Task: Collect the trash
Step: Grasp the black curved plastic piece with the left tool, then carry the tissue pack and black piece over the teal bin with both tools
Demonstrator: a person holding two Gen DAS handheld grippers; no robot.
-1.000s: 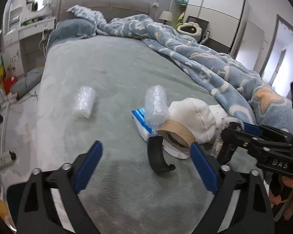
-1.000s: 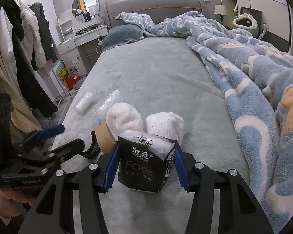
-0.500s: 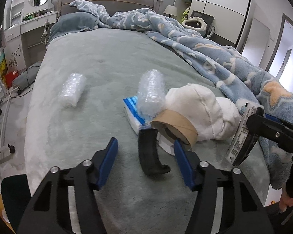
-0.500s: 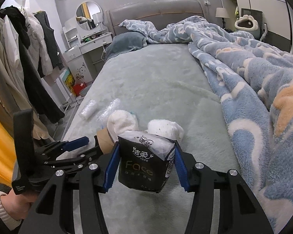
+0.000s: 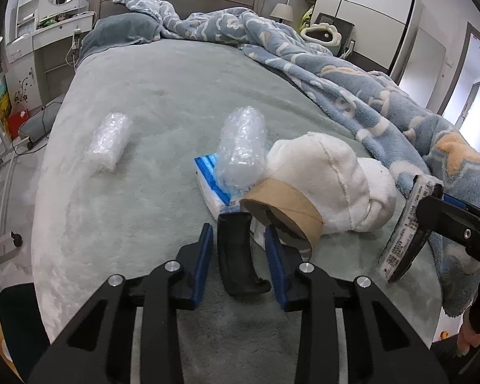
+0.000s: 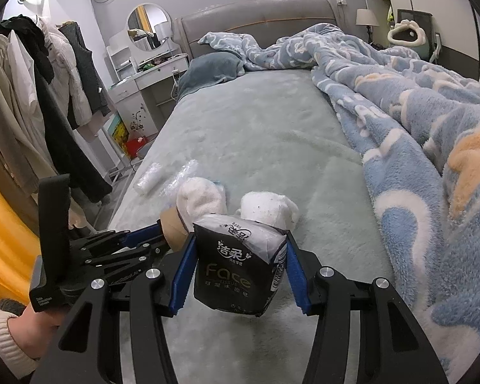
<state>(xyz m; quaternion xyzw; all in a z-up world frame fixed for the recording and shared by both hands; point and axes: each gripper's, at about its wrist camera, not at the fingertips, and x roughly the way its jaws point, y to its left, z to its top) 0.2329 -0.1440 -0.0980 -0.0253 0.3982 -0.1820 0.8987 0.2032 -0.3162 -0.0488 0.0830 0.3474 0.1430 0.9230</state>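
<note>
Pickup underway: our left gripper (image 5: 240,249) is closing around the black clip (image 5: 236,256) on the bed (image 5: 176,80), pads not yet touching; right gripper (image 6: 238,272) grasps the pack (image 6: 236,272). Next: clamp, then lift.

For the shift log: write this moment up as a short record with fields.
Place: green bed cover, bedroom
Left gripper: jaws closing around the curved black plastic piece, a gap still showing on each side
Right gripper: shut on a black tissue pack
Still on the bed: two bubble wrap rolls, blue-and-white pack, brown tape roll, white plush slippers
Right side: blue patterned blanket
</note>
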